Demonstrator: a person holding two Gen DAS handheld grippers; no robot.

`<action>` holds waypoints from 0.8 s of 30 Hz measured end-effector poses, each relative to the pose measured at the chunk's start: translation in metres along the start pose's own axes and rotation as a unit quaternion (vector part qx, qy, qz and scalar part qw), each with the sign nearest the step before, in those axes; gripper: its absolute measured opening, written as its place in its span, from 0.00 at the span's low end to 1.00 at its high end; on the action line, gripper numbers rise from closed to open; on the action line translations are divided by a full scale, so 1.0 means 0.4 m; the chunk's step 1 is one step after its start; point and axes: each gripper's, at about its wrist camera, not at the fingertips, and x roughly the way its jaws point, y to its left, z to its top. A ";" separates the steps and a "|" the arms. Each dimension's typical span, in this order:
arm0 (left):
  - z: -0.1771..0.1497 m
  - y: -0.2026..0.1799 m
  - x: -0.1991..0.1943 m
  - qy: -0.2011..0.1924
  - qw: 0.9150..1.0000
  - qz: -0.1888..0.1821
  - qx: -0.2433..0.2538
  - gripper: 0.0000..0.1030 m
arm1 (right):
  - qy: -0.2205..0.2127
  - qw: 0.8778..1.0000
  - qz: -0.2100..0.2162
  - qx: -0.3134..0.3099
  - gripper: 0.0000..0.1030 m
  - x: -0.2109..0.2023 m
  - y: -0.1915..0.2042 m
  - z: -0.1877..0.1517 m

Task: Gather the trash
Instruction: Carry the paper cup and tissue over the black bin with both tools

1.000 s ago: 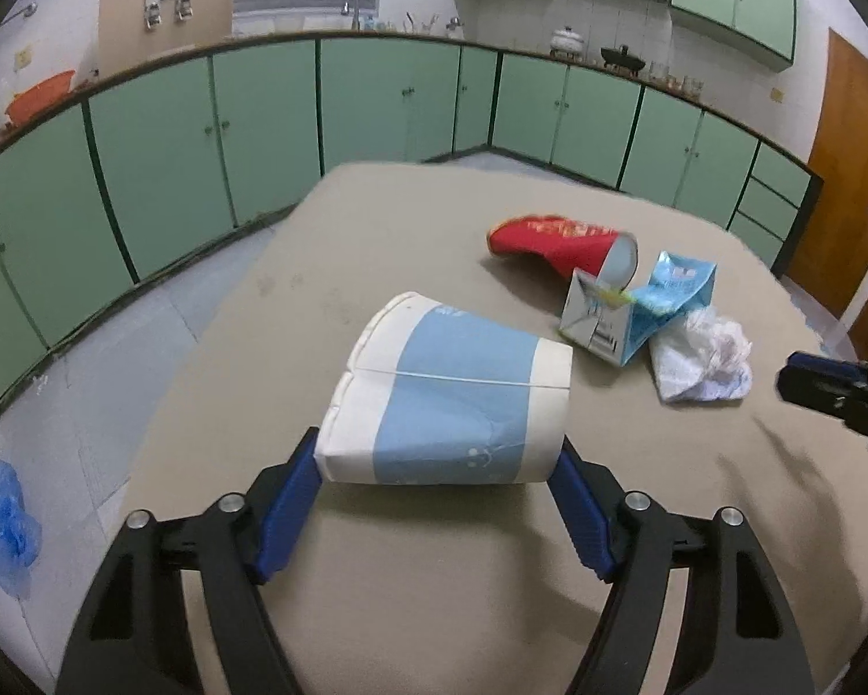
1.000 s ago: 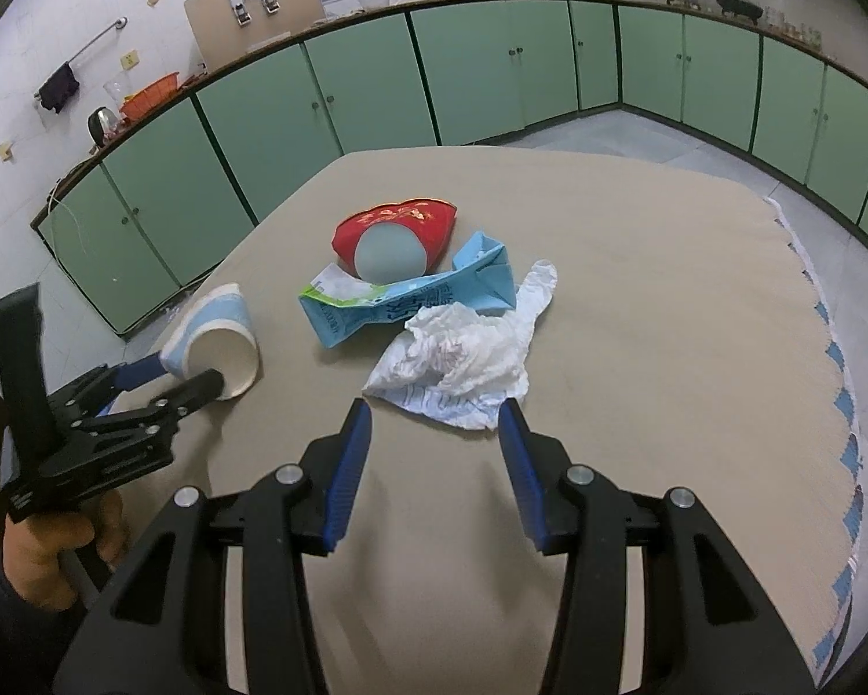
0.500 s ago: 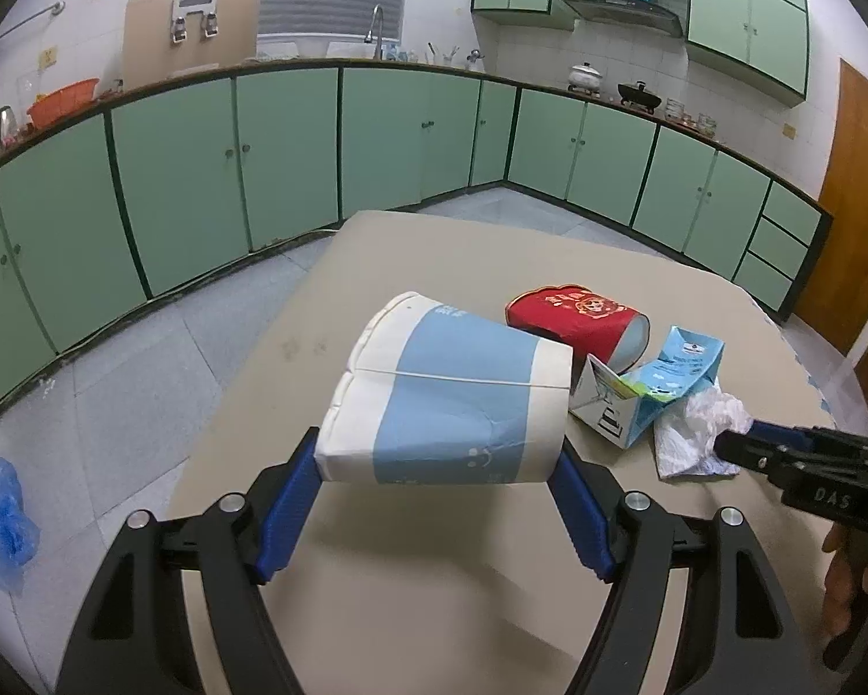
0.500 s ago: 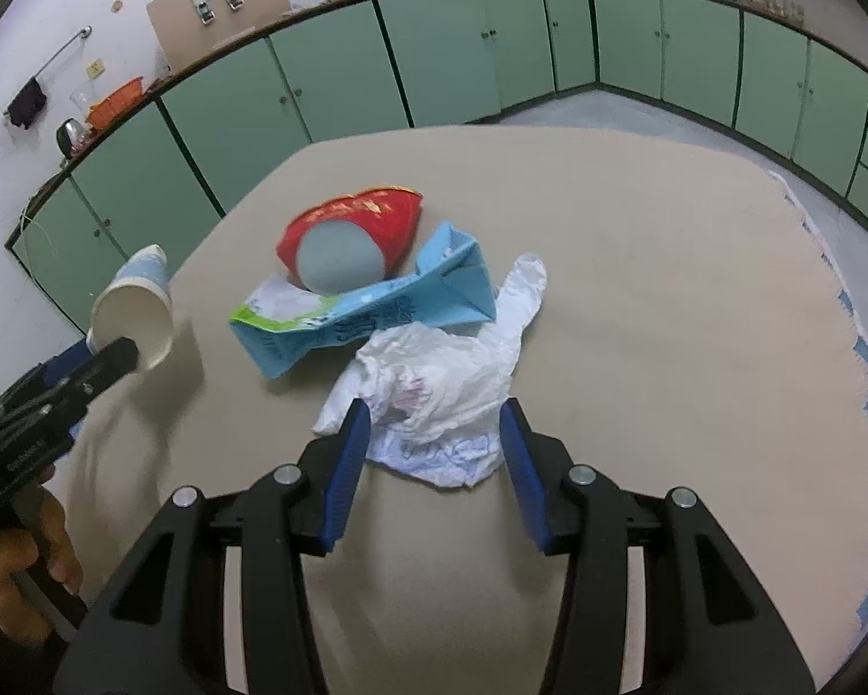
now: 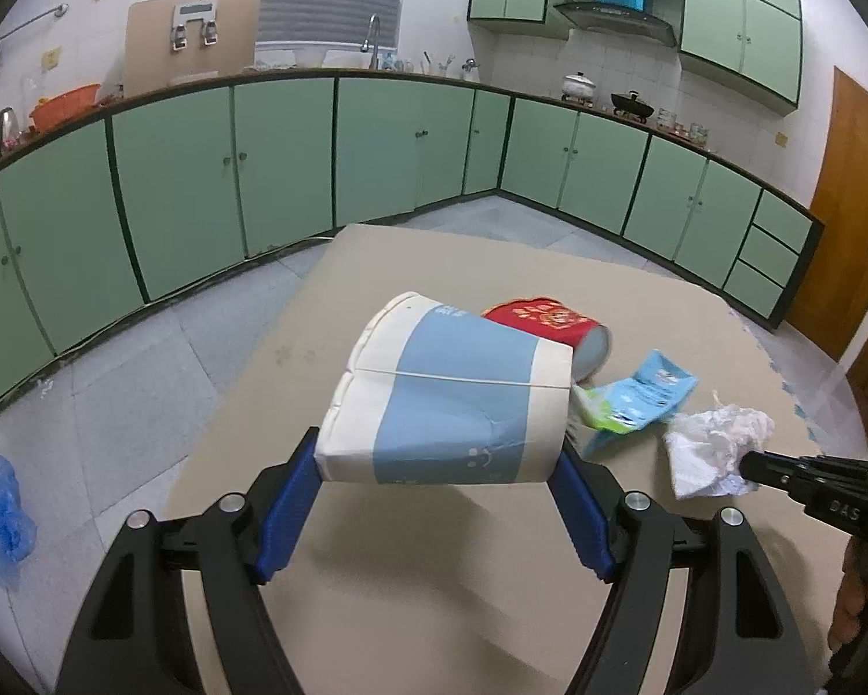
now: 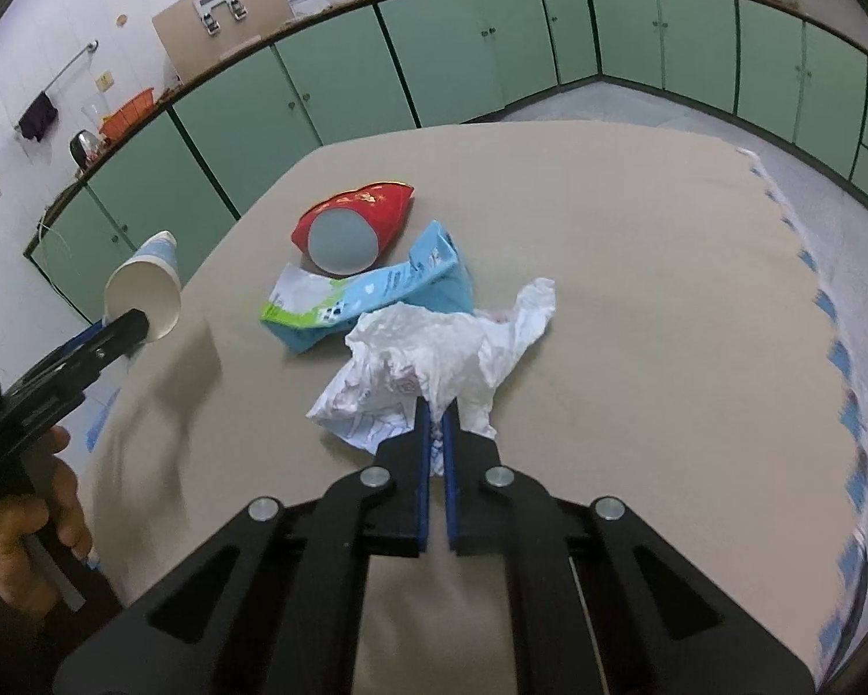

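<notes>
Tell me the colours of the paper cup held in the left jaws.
White with a light-blue band; the paper cup shows best in the left wrist view.

The left gripper (image 5: 440, 463) is pointing forward and slanting downward, above the table level. Its two blue pads (image 5: 286, 512) are standing wide apart and are pressing on the two sides of a paper cup (image 5: 451, 399), which is lying sideways between them. In the right wrist view, a bare hand (image 6: 25, 538) is gripping the handle of this gripper at the left edge.

The right gripper (image 6: 434, 414) is also slanting downward. Its blue fingers (image 6: 421, 463) are standing almost together, and they are pinching a fold of crumpled white paper (image 6: 434, 359) at their tips.
</notes>
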 end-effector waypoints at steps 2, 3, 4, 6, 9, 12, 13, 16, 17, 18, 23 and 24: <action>-0.007 -0.018 -0.022 -0.002 1.000 -0.004 0.001 0.72 | -0.003 1.000 -0.001 0.001 0.03 -0.034 -0.011 -0.017; -0.010 -0.025 -0.028 -0.002 1.000 -0.006 0.002 0.72 | -0.004 1.000 -0.003 0.003 0.03 -0.055 -0.018 -0.029; -0.015 -0.037 -0.038 -0.003 1.000 -0.007 0.005 0.72 | -0.006 1.000 -0.004 0.004 0.03 -0.071 -0.023 -0.040; -0.024 -0.060 -0.056 -0.002 1.000 -0.015 0.008 0.72 | -0.010 1.000 -0.008 0.009 0.03 -0.113 -0.042 -0.063; -0.040 -0.102 -0.083 -0.001 1.000 -0.025 0.013 0.72 | -0.016 1.000 -0.010 0.023 0.03 -0.173 -0.077 -0.091; -0.061 -0.161 -0.112 0.003 0.999 -0.039 0.029 0.72 | -0.022 0.999 -0.019 0.030 0.03 -0.222 -0.107 -0.113; -0.066 -0.179 -0.120 0.003 0.998 -0.044 0.034 0.72 | -0.024 0.999 -0.024 0.033 0.03 -0.245 -0.123 -0.124; -0.085 -0.246 -0.147 0.002 0.997 -0.057 0.053 0.72 | -0.034 0.998 -0.040 0.043 0.03 -0.304 -0.165 -0.154; -0.091 -0.270 -0.156 0.001 0.996 -0.063 0.059 0.72 | -0.037 0.997 -0.046 0.048 0.03 -0.326 -0.184 -0.166; -0.097 -0.289 -0.161 0.001 0.996 -0.068 0.063 0.72 | -0.039 0.996 -0.053 0.053 0.03 -0.347 -0.203 -0.178; -0.131 -0.431 -0.194 0.002 0.990 -0.108 0.094 0.72 | -0.049 0.992 -0.085 0.079 0.03 -0.431 -0.294 -0.239; -0.136 -0.459 -0.198 0.003 0.988 -0.116 0.100 0.72 | -0.051 0.991 -0.093 0.086 0.03 -0.446 -0.316 -0.254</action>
